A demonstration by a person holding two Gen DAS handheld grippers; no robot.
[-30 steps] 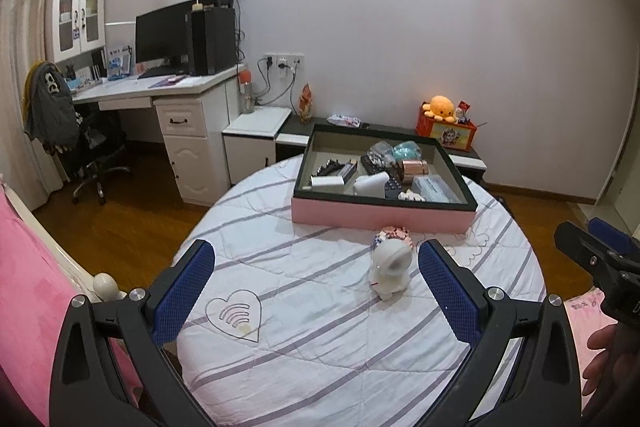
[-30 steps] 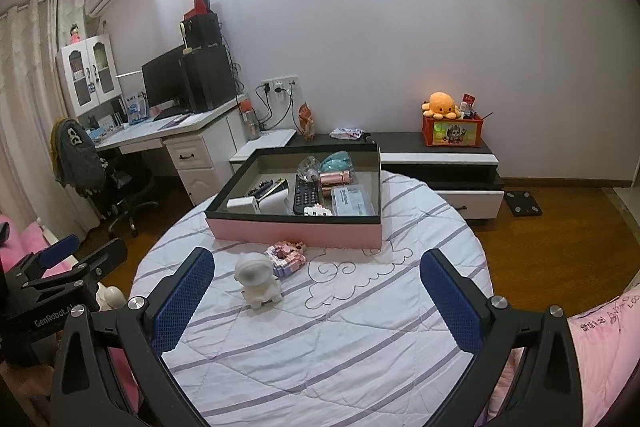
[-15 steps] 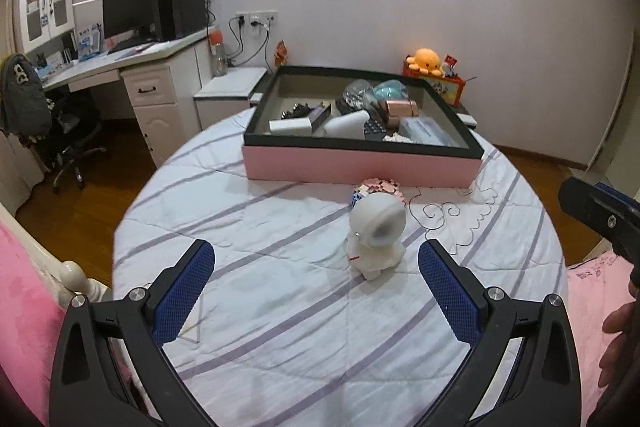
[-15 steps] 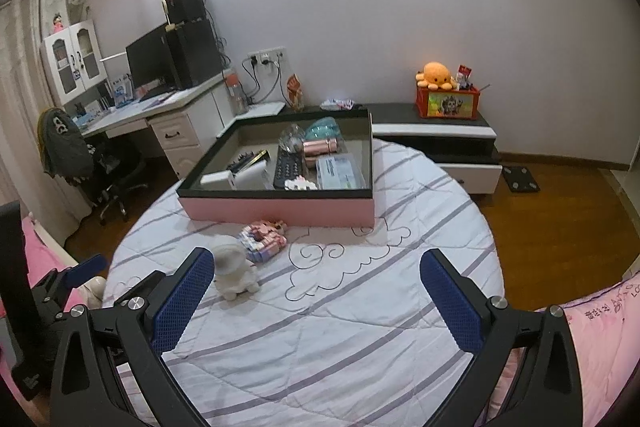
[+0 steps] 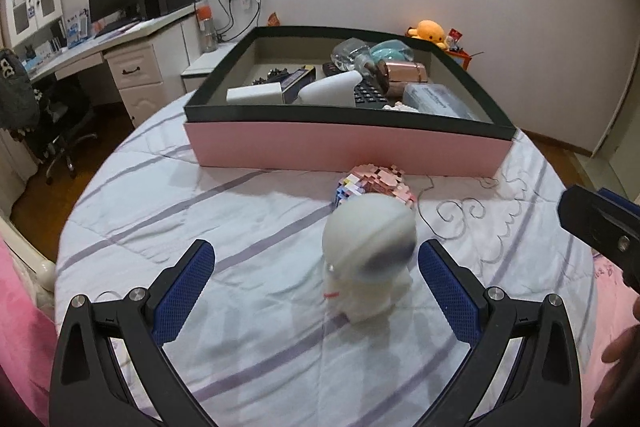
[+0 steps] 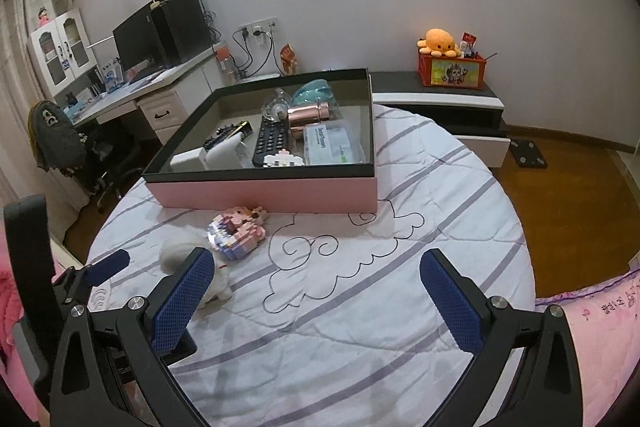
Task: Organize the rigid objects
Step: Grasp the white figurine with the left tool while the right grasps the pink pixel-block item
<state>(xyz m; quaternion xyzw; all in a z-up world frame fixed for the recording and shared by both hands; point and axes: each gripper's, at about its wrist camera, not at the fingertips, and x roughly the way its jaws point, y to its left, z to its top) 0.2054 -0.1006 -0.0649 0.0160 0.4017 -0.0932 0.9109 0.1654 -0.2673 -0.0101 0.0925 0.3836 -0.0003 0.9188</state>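
— Closer now than a second ago: my left gripper (image 5: 314, 281) has run in across the bed and the white astronaut figurine (image 5: 370, 255) fills the middle of the left wrist view, where before it was small and far off.

— Where does it sit against your fingers?

— It stands upright on the striped quilt (image 5: 248, 347), its long axis vertical, slightly ahead of the fingertips and right of centre between them, so it is nearer the right pad than the left. I see no contact yet. It looks blurred, which I put down to camera motion.

— And the jaws?

— Spread wide on the left, holding nothing. I judge that a short push forward and a small shift right would centre the figurine before closing.

— What's around it?

— Just behind it lies the pink brick-built toy (image 5: 374, 183), near it but I can't tell if they touch. Beyond that is the pink box with the dark rim (image 5: 344, 143), already holding a remote, a copper-coloured cylinder and other items.

— The other hand?

— My right gripper (image 6: 314, 297) hangs well to the side, equally wide and empty, over bare quilt. From there the figurine (image 6: 188, 259) is half hidden behind its left finger, so the left hand is clearly the nearer one.
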